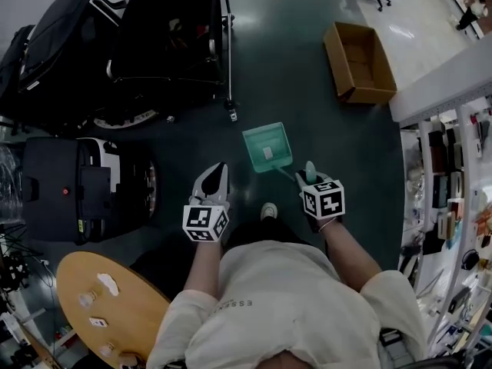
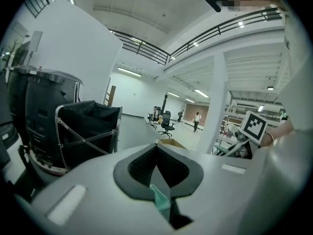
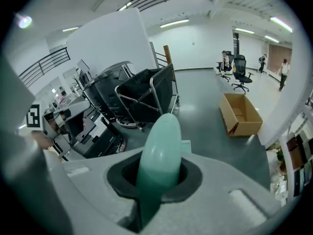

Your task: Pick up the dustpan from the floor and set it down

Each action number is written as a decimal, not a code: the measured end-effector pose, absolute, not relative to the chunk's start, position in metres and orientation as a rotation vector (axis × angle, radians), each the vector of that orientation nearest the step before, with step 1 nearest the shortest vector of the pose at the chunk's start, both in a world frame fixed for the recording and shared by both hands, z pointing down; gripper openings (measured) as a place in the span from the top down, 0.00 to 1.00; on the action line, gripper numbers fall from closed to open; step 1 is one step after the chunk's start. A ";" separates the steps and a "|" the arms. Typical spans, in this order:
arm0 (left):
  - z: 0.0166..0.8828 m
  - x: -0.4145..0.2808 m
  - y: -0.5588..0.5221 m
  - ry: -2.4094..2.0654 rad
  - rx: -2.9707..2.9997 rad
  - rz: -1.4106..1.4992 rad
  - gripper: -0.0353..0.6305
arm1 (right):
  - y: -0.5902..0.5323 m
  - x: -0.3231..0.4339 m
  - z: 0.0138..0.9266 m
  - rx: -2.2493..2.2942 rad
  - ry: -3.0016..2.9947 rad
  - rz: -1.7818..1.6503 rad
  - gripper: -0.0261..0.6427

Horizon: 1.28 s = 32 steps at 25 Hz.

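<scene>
A teal dustpan (image 1: 267,146) hangs above the dark floor in front of me, its pan tilted away. My right gripper (image 1: 310,177) is shut on the dustpan's handle (image 3: 159,155), whose rounded end sticks out past the jaws in the right gripper view. The left gripper (image 1: 217,171) is held beside it, a little to the left and apart from the dustpan. Its jaws meet at the tips in the left gripper view (image 2: 157,168). A small teal sliver (image 2: 160,199) shows low between them; what it is I cannot tell.
An open cardboard box (image 1: 360,61) lies on the floor ahead to the right. A black folding cart (image 1: 173,44) and a black machine (image 1: 84,187) stand at the left. A round wooden table (image 1: 100,306) is at the lower left, and shelving (image 1: 453,175) lines the right.
</scene>
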<state>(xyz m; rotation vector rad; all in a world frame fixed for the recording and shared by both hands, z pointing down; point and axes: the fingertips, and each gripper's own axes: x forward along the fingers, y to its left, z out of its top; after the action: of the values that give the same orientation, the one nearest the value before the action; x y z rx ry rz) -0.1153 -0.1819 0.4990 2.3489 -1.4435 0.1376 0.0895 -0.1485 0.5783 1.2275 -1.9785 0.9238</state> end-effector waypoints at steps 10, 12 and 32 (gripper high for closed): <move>0.469 -0.144 -0.119 -1.388 2.498 0.204 0.92 | -0.070 0.079 0.571 1.302 -1.949 0.910 0.92; 0.469 -0.156 -0.108 -1.405 2.487 0.206 0.92 | -0.055 0.078 0.575 1.330 -1.933 0.930 0.92; 0.503 -0.147 -0.115 -1.403 2.392 0.262 0.92 | -0.092 0.058 0.605 1.200 -1.913 1.008 0.91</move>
<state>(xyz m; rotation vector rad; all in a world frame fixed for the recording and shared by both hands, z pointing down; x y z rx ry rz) -0.1474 -0.1154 0.5028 2.3924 -1.4029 0.2623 0.0583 -0.0919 0.6051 1.2005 -1.9130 1.0084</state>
